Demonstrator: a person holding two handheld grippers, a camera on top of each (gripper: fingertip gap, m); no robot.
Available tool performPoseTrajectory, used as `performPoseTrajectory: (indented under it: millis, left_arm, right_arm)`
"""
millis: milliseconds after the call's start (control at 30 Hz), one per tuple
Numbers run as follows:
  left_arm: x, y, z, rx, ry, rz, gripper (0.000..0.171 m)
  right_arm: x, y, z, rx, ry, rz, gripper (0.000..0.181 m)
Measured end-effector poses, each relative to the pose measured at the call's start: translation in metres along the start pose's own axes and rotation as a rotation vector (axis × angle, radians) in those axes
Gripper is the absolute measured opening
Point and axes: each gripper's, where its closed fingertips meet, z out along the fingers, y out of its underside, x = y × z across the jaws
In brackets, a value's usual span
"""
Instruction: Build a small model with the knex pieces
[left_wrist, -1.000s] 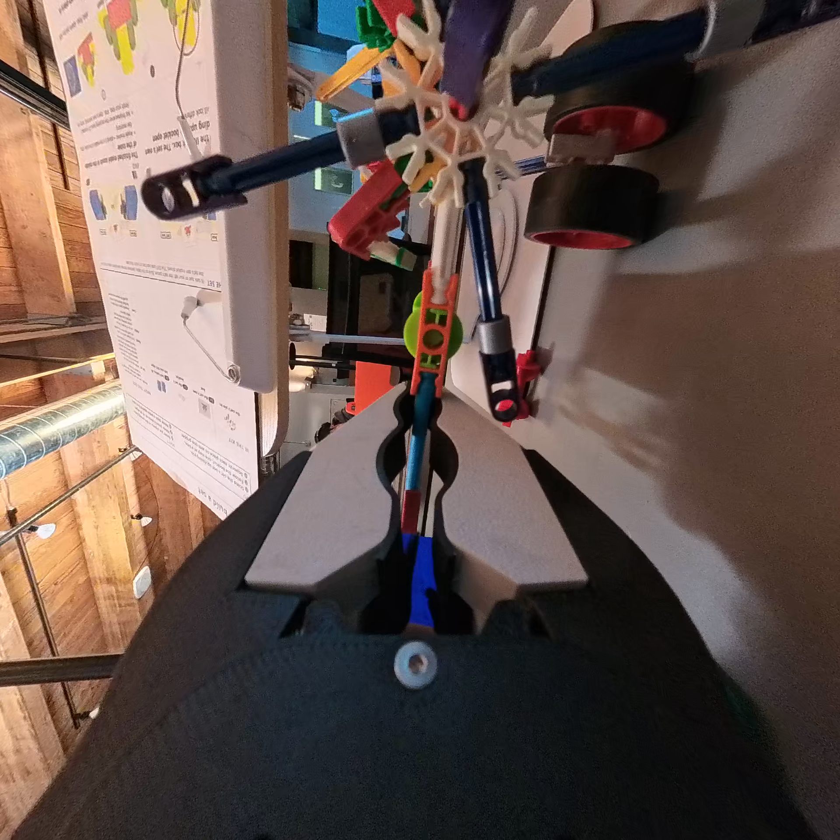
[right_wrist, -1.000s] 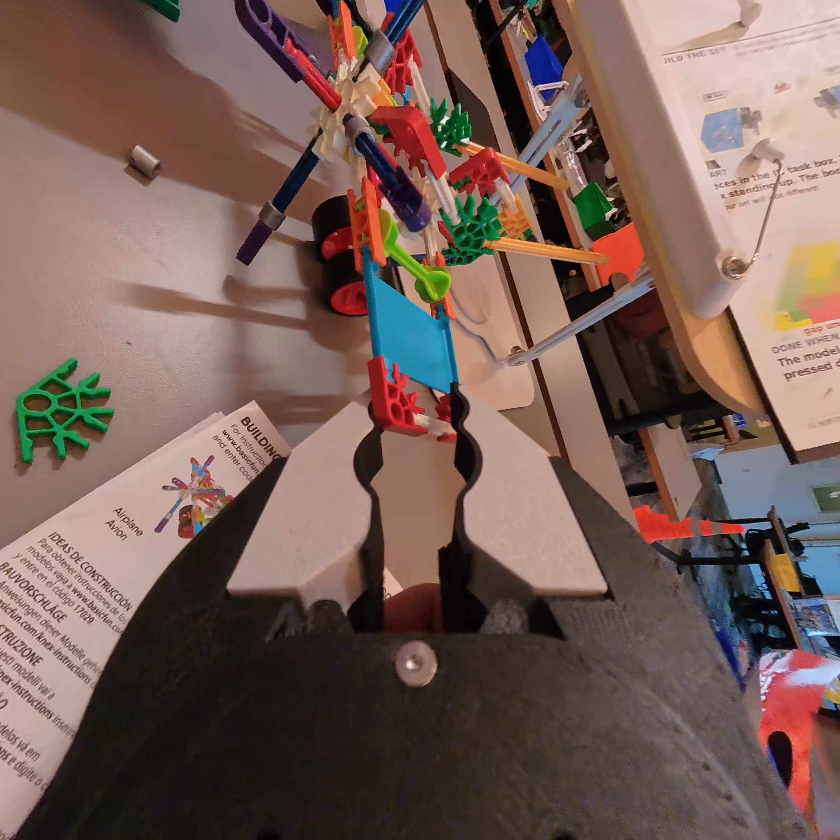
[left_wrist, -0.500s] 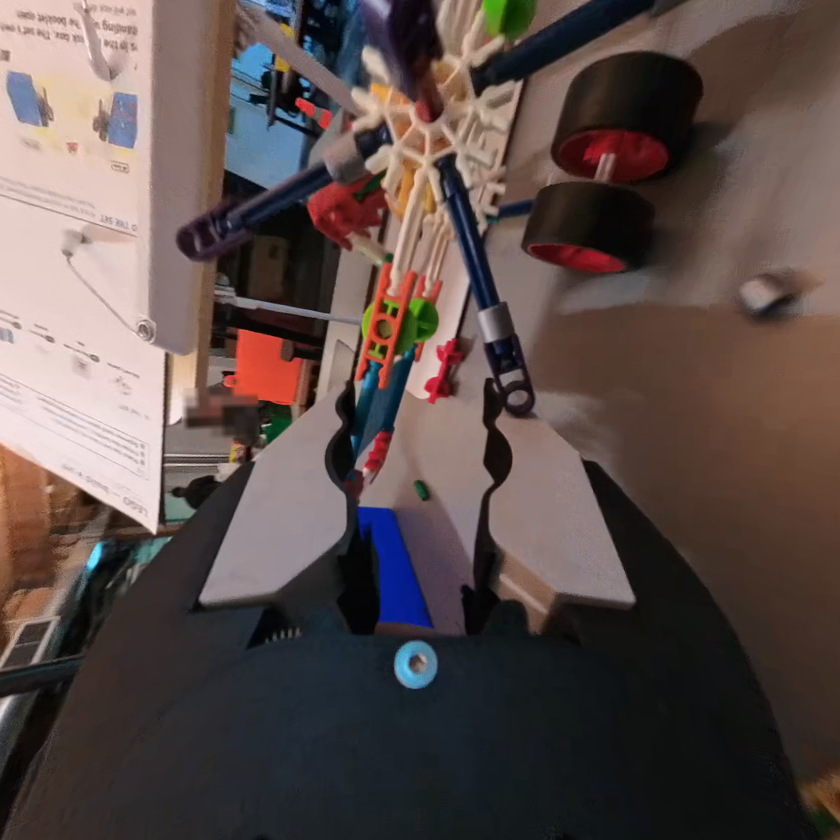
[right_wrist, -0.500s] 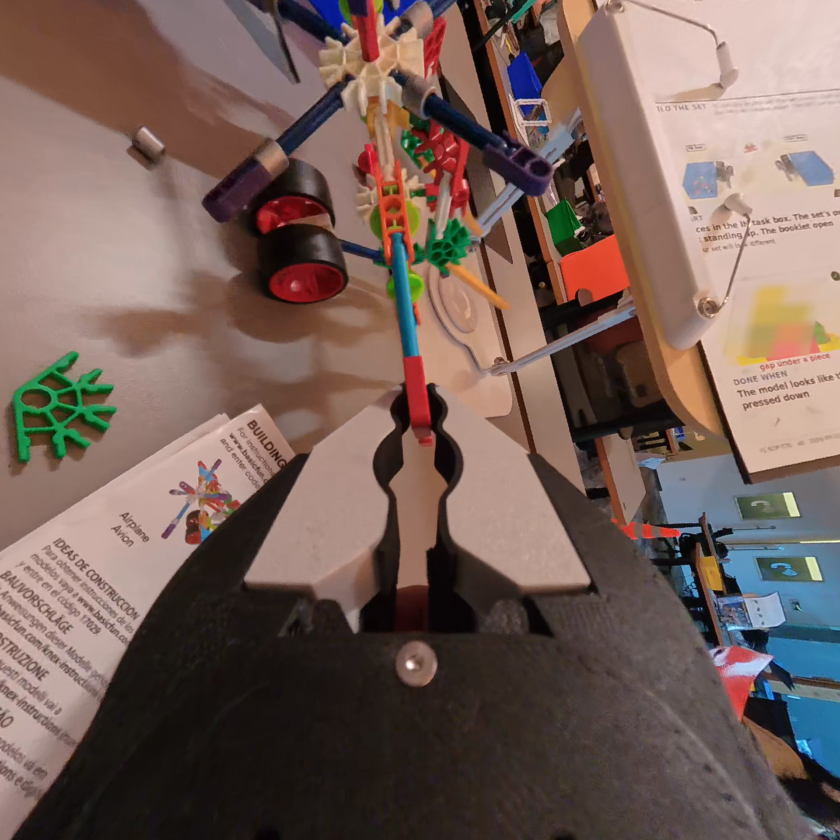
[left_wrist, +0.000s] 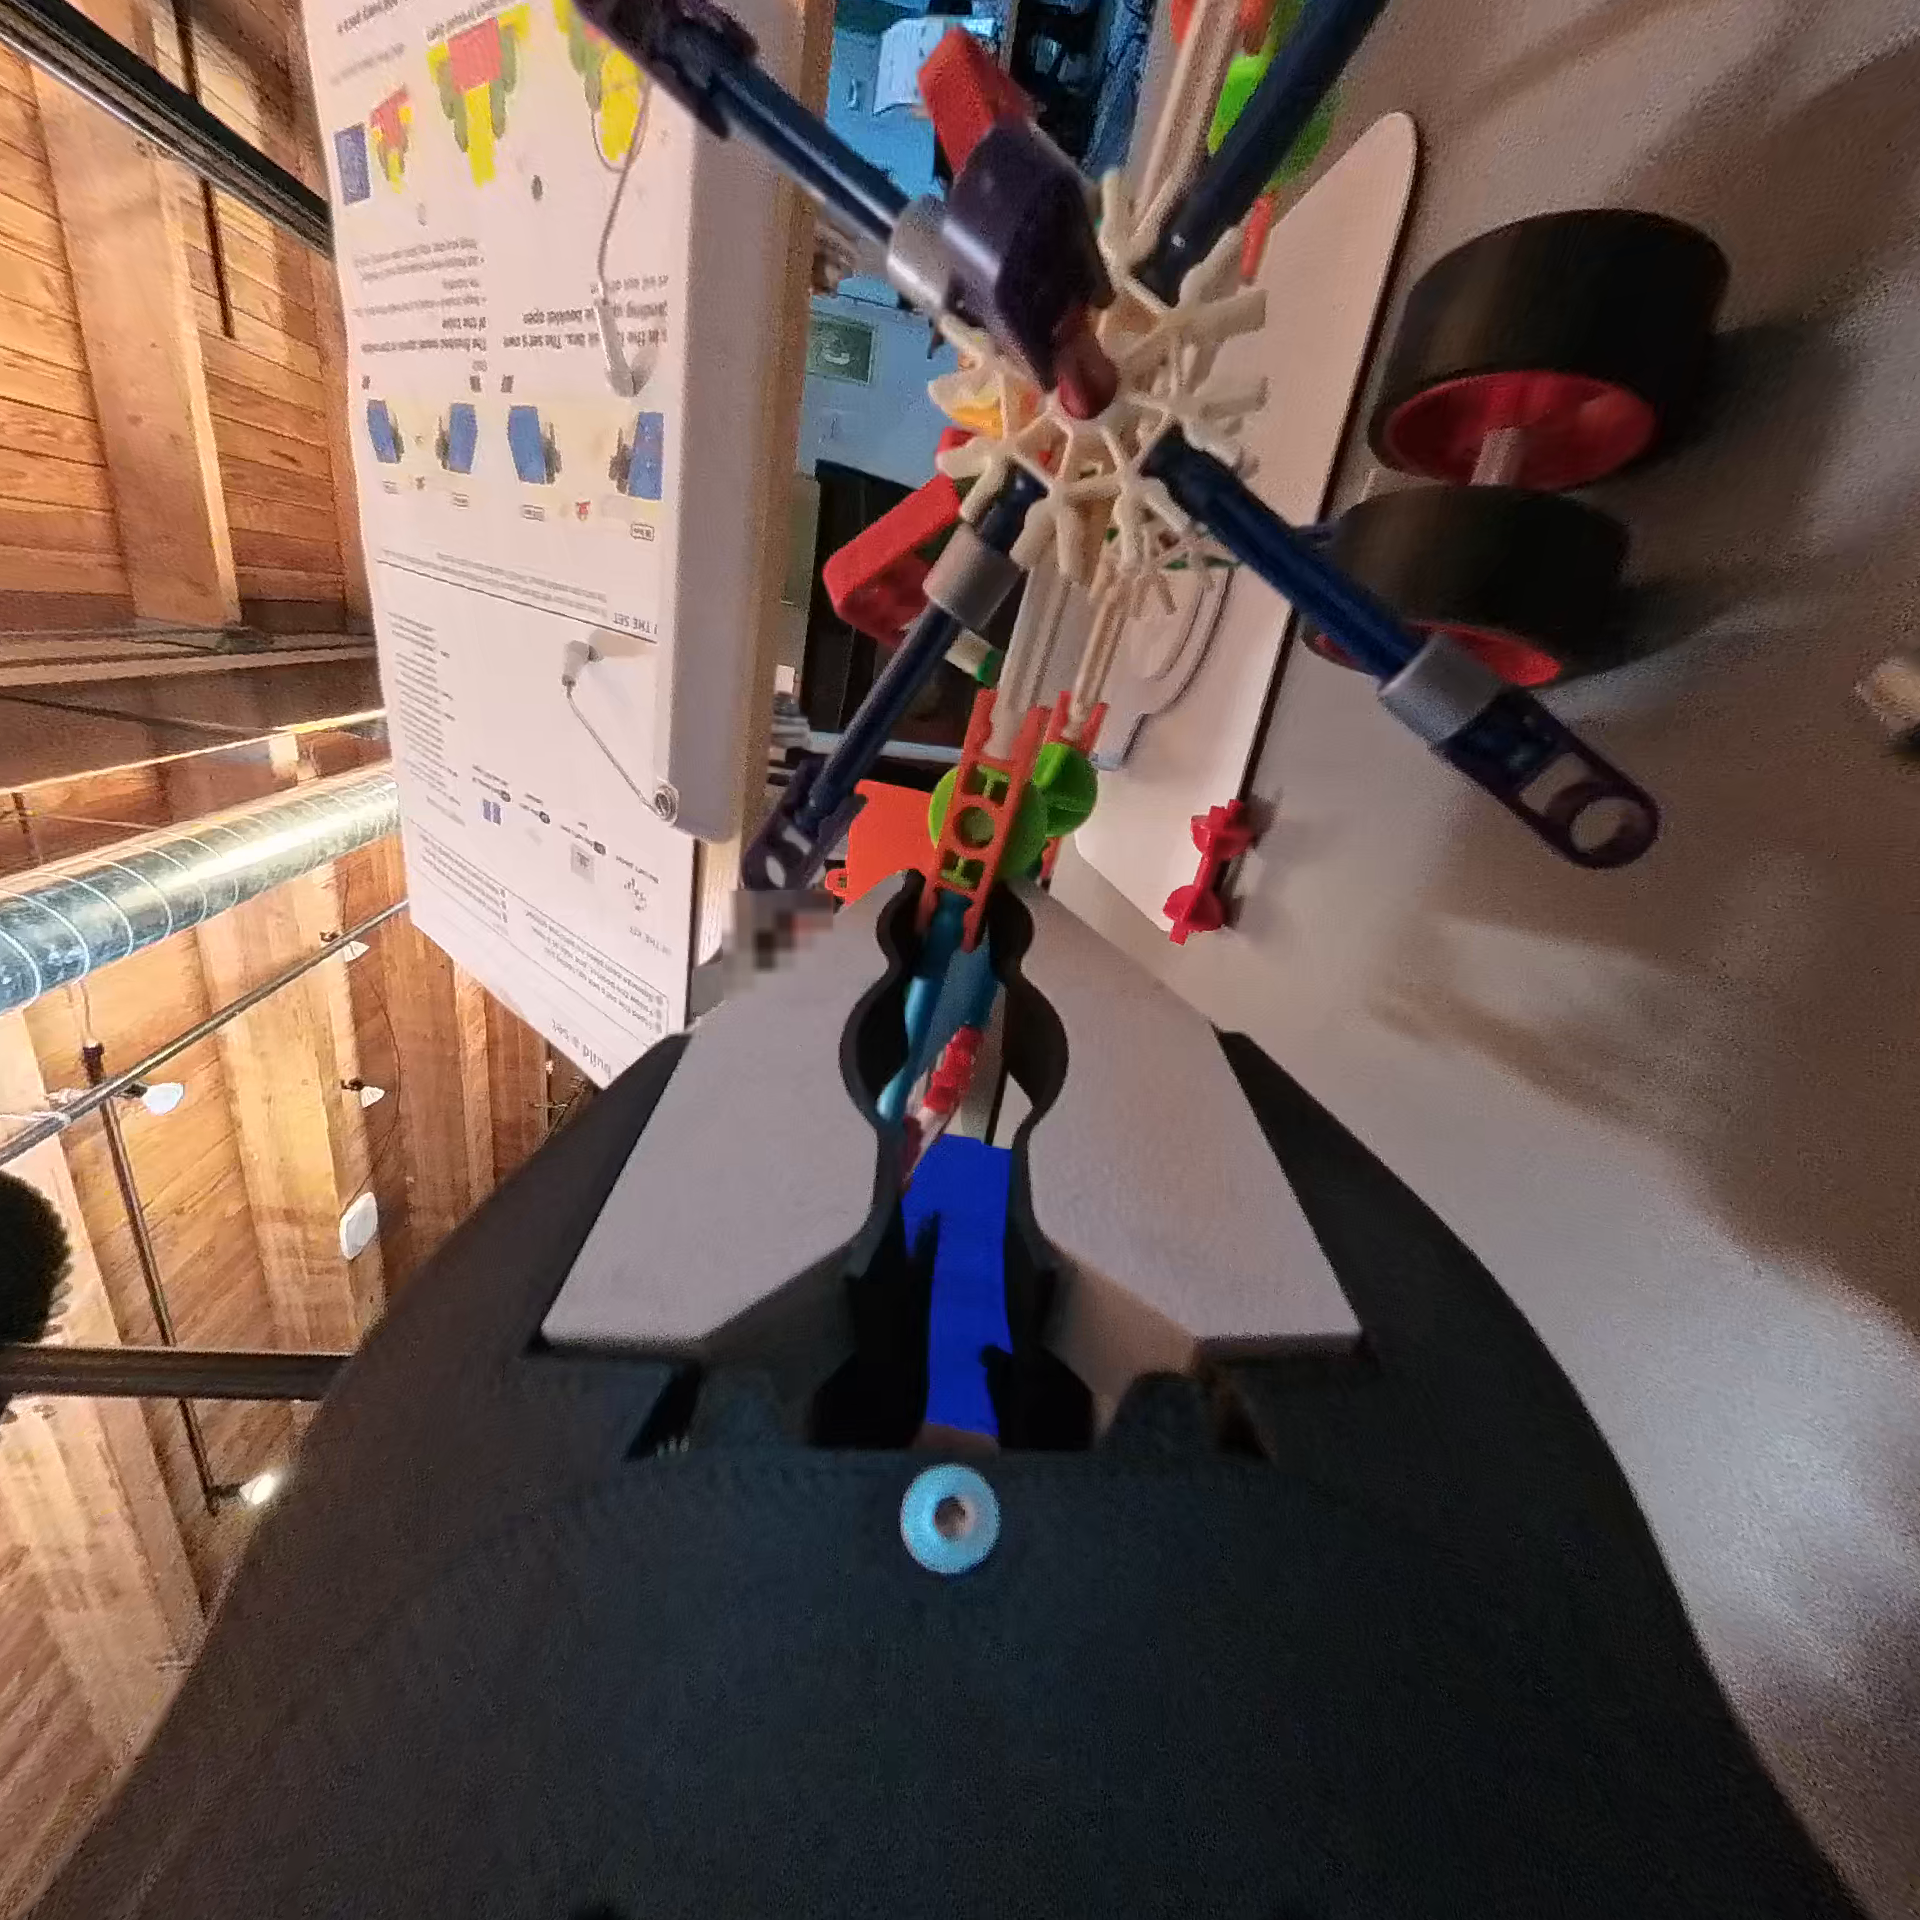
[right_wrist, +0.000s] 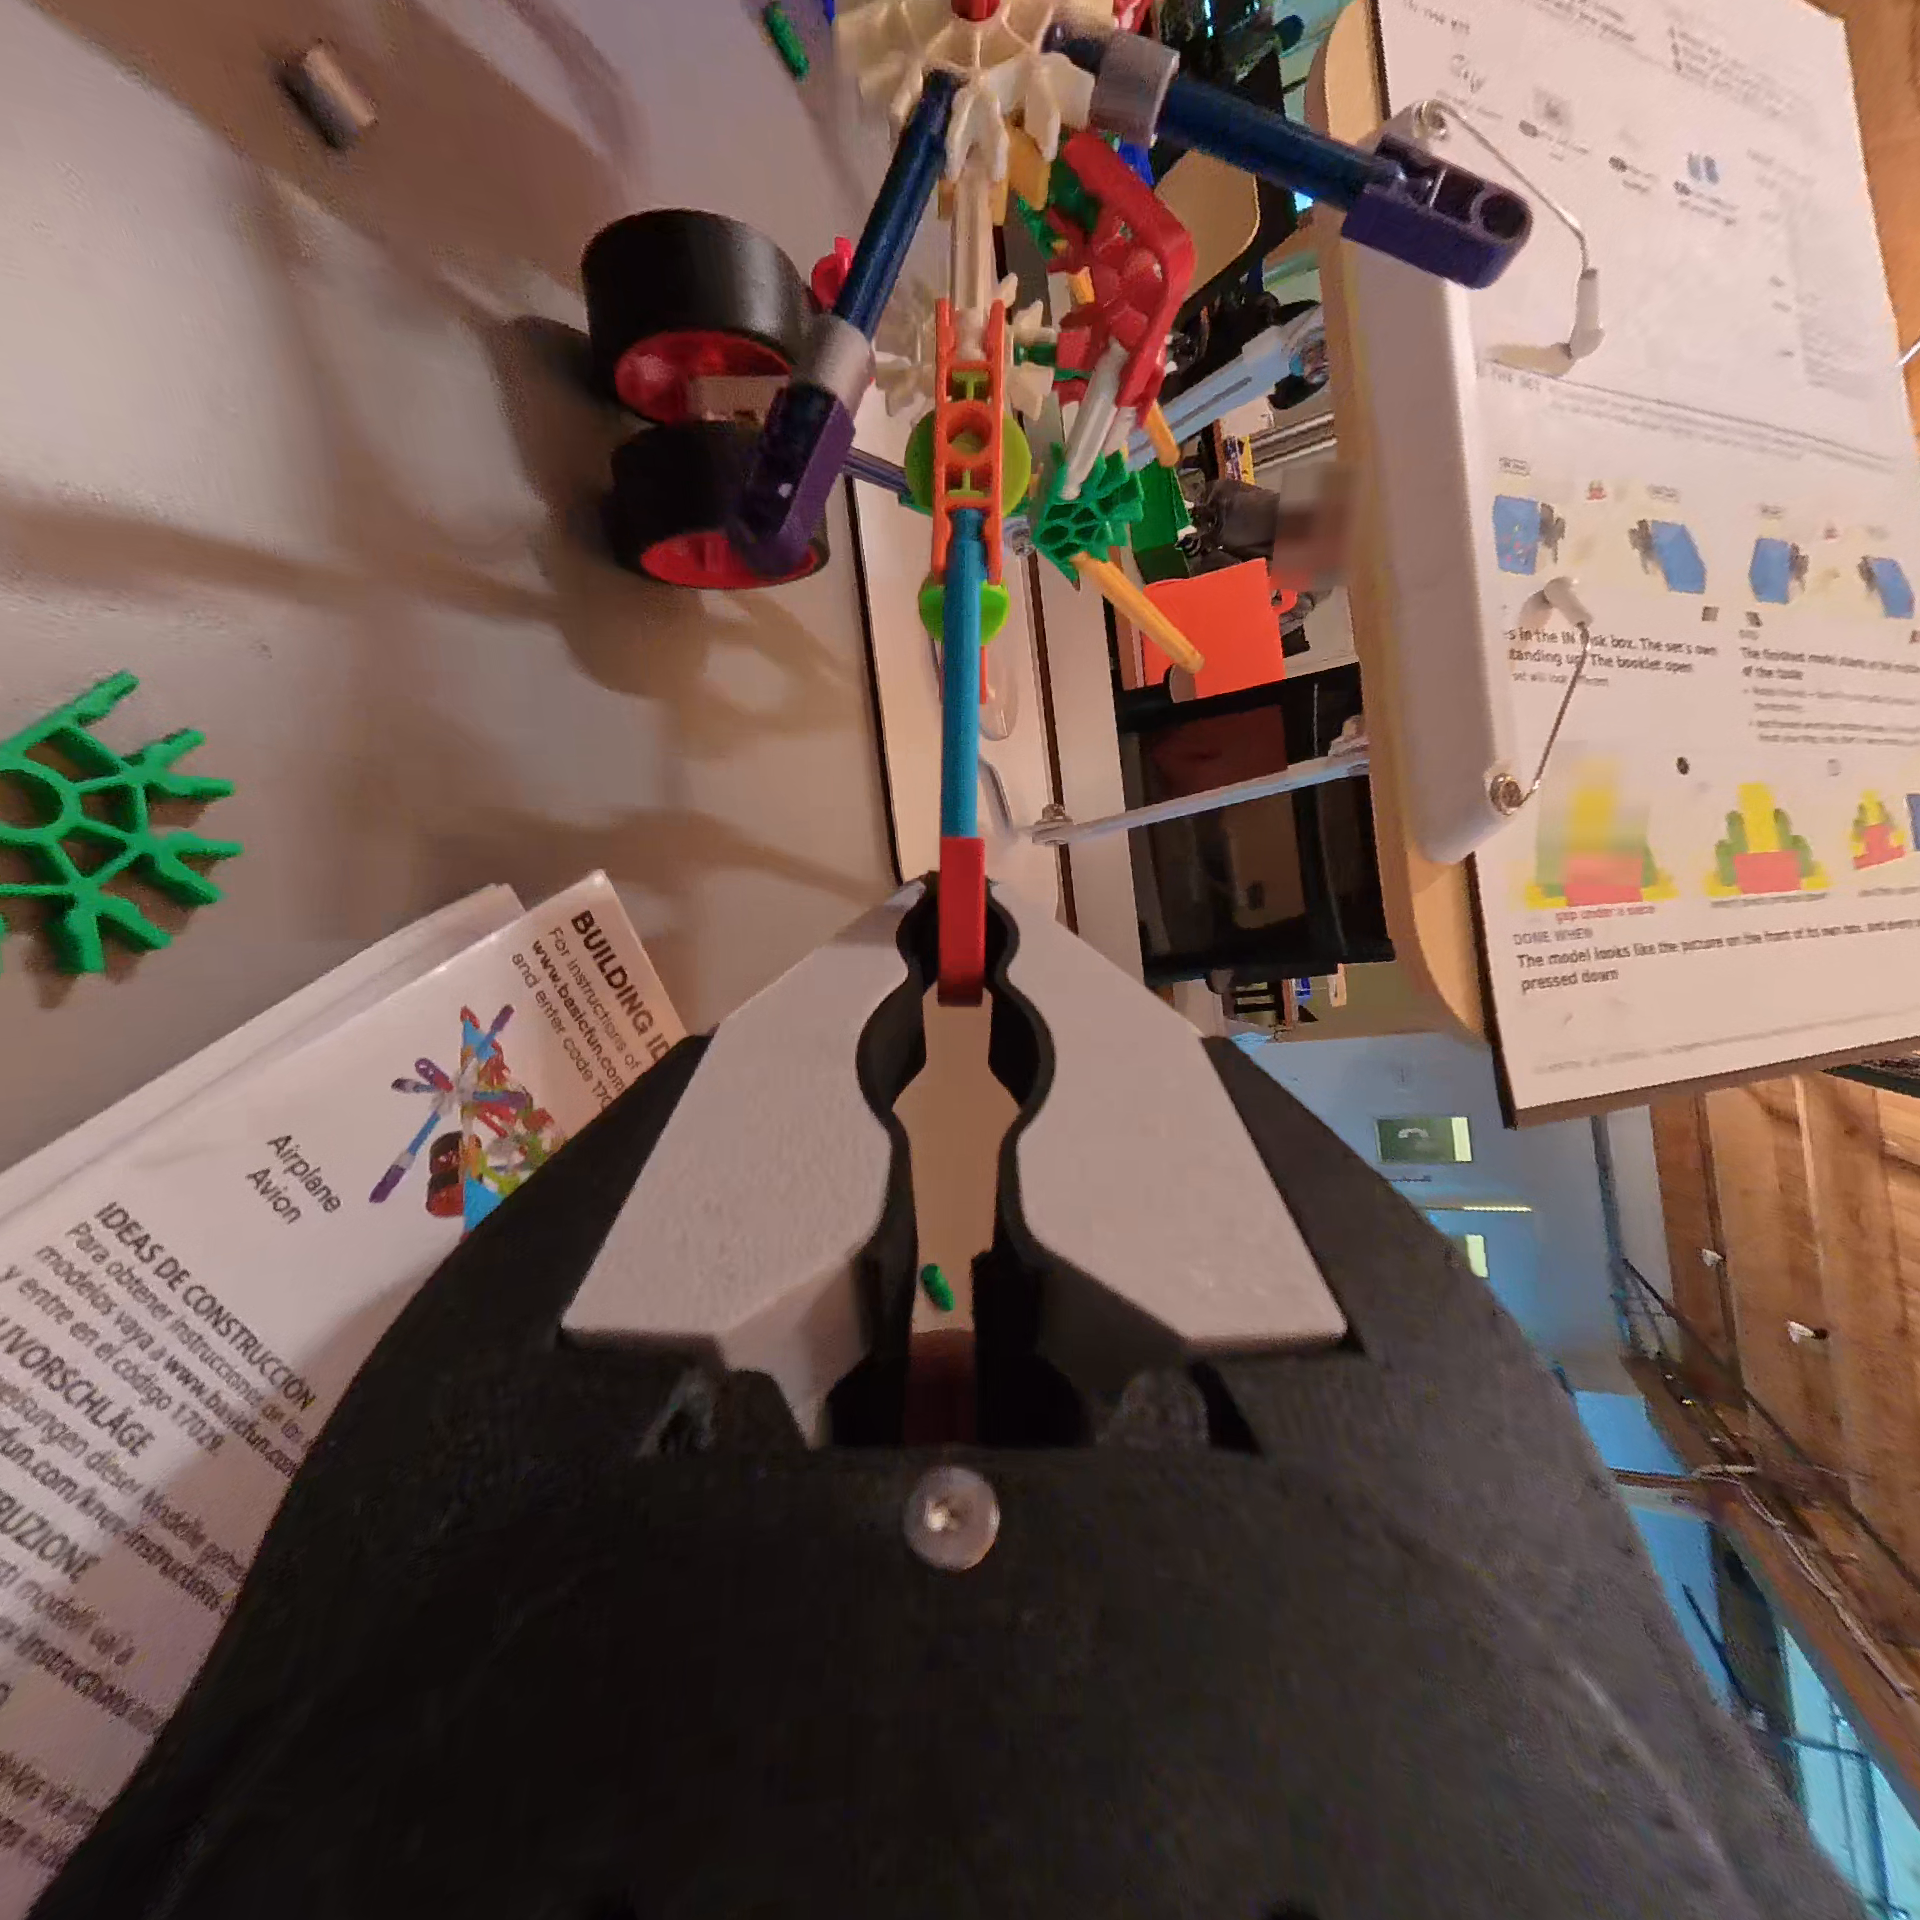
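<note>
**Desk:** Right wrist view first — what's nearest the lens?

**Photographer:** Nearest is the right gripper (right_wrist: 961, 940), its jaws pinching the red end piece (right_wrist: 960, 914) of a light blue rod (right_wrist: 961, 675). That rod runs away from the camera into a toy model (right_wrist: 997, 343) of rods and connectors. A printed booklet (right_wrist: 343, 1195) lies on the table (right_wrist: 364, 520) at near left, partly under the gripper body. Farther left sits a loose green connector (right_wrist: 99, 821). Beyond the rod, an orange ladder-shaped piece (right_wrist: 968, 436) crosses a lime green disc (right_wrist: 966, 462). Two black wheels with red hubs (right_wrist: 696, 395) rest on the table just left of the model. A small grey sleeve (right_wrist: 327, 88) lies at far left. A white instruction board (right_wrist: 1662, 520) stands on the right.

**Desk:** And the left wrist view?

**Photographer:** The left gripper (left_wrist: 951, 914) is closed around the same model's thin blue and red parts (left_wrist: 930, 1039), which pass between its jaws. Exactly which piece the pads bear on I cannot tell. Just past the tips is the orange piece (left_wrist: 982, 810). Farther on, dark blue rods (left_wrist: 1268, 561) fan out from cream snowflake connectors (left_wrist: 1101, 468). The wheels (left_wrist: 1507, 499) are at far right on the table (left_wrist: 1662, 1039), and a small red connector (left_wrist: 1205, 873) lies near them. The board (left_wrist: 540, 416) fills the left.
</note>
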Motion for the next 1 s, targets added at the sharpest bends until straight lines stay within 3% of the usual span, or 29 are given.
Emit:
performPoseTrajectory:
  millis: [367,800,1000]
  left_arm:
    - [0.016,-0.014,0.004,0.021,0.009,0.06,0.006]
    - [0.019,-0.013,0.004,0.039,0.015,0.085,0.008]
    - [0.038,-0.015,0.0,0.061,0.14,0.069,0.042]
  right_arm:
    - [0.017,0.014,-0.009,-0.037,0.075,-0.039,0.002]
    - [-0.007,0.009,-0.016,-0.045,0.004,-0.146,0.002]
    - [-0.007,0.006,-0.015,-0.075,0.022,-0.161,0.002]
